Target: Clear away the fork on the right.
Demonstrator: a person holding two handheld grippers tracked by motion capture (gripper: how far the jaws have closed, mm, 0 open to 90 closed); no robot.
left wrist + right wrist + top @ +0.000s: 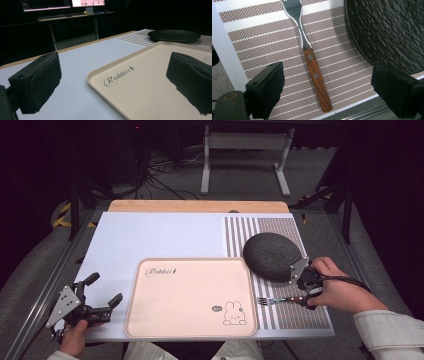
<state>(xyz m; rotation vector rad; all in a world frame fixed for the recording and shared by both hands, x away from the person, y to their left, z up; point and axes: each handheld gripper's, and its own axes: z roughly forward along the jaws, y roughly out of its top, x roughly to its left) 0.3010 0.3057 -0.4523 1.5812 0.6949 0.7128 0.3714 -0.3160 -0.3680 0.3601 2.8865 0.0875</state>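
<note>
I see the fork [308, 47] lying flat on the striped placemat [257, 32], its wooden handle [317, 80] toward the near table edge in the right gripper view and its metal tines pointing away. In the high view the fork [278, 300] sits just right of the cream tray [190, 295] and in front of the dark plate [272, 256]. My right gripper [327, 87] hangs over the handle with its jaws spread wide, one on each side of the wood, and neither pad touches it; the handle lies in the open gap between them. The right-hand jaw in that view overlaps the plate's rim [359, 50], though I cannot tell whether it touches. From above, the right gripper [306, 285] is held in a hand [340, 290] at the plate's near right edge.

My left gripper [97, 295] rests at the table's near left corner, just beside the tray, with its jaws also wide apart and holding nothing. Its own view looks across the white table surface [75, 60] and the tray's corner [130, 82], printed "Rabbit", toward the plate [173, 35] farther off
</note>
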